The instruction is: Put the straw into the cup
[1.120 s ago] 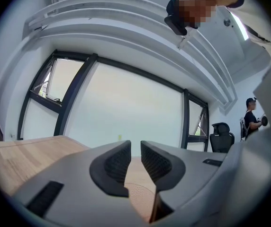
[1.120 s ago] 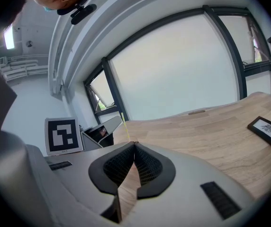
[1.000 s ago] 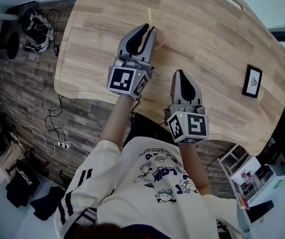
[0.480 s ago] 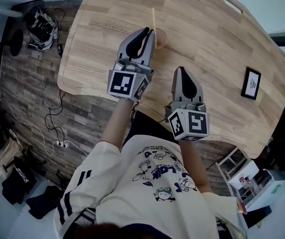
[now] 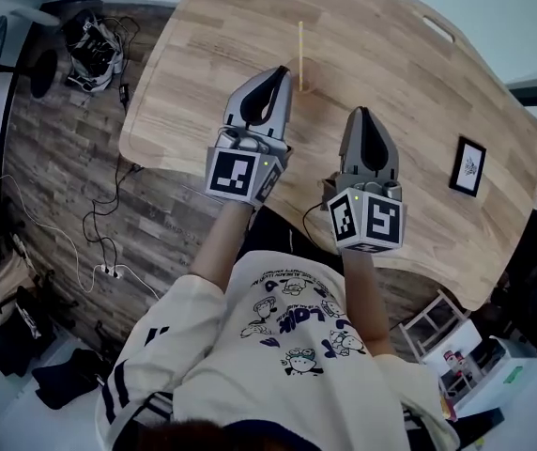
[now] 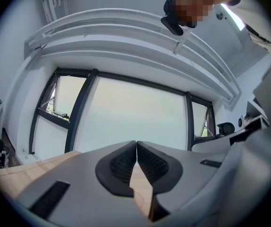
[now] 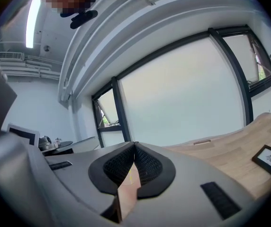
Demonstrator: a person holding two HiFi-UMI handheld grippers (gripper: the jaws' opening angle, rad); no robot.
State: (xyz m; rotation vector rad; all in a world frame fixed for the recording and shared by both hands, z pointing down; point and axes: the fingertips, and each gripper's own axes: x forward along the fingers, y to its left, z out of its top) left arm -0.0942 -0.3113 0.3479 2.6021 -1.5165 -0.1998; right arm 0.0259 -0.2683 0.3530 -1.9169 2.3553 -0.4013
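In the head view, the yellow straw stands upright in the tan cup on the far part of the table, so I judge the task done. My left gripper sits just to the near left of the cup, tips pressed together. My right gripper hangs nearer and further right, also closed. The risk is that the left tips are so close that a careless swing to the right would clip the light cup and tip it, straw and all.

In the left gripper view, the jaws meet with nothing pinched. Only wood shows below them, and neither cup nor straw appears.

In the right gripper view, the jaws are likewise together and empty. A faint yellow line in the gap beneath is probably the straw, and the framed picture lies at right.
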